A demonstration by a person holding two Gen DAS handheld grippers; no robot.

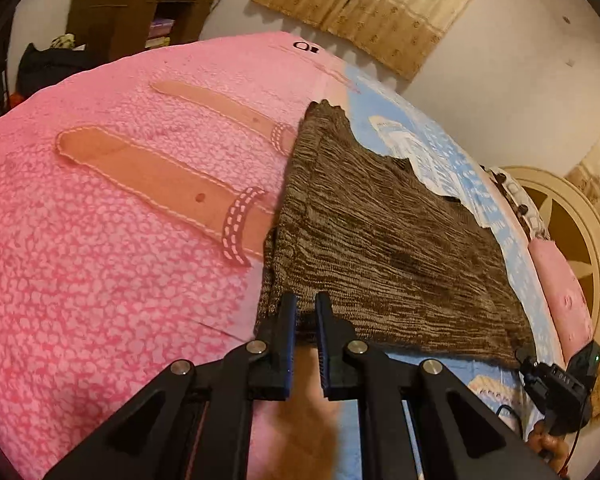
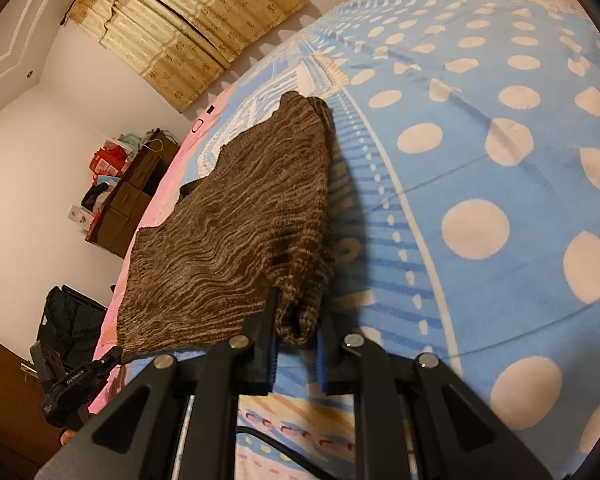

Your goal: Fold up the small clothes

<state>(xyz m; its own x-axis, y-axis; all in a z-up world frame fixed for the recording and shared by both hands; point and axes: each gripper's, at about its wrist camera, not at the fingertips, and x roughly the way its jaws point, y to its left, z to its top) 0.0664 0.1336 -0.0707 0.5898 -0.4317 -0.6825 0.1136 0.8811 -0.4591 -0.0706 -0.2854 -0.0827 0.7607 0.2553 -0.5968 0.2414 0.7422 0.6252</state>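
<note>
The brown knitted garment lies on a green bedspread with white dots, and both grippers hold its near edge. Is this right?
Not quite: the bedspread under the brown knitted garment is light blue with white dots, not green, as the right wrist view shows. The left gripper and right gripper do hold its near edge.

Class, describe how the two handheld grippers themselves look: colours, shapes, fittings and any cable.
Both the left gripper and the right gripper are black, with angular linkage arms joined by round silver pins. Each has two flat fingers lined with ribbed blue pads. A black cable runs beneath the right one.
</note>
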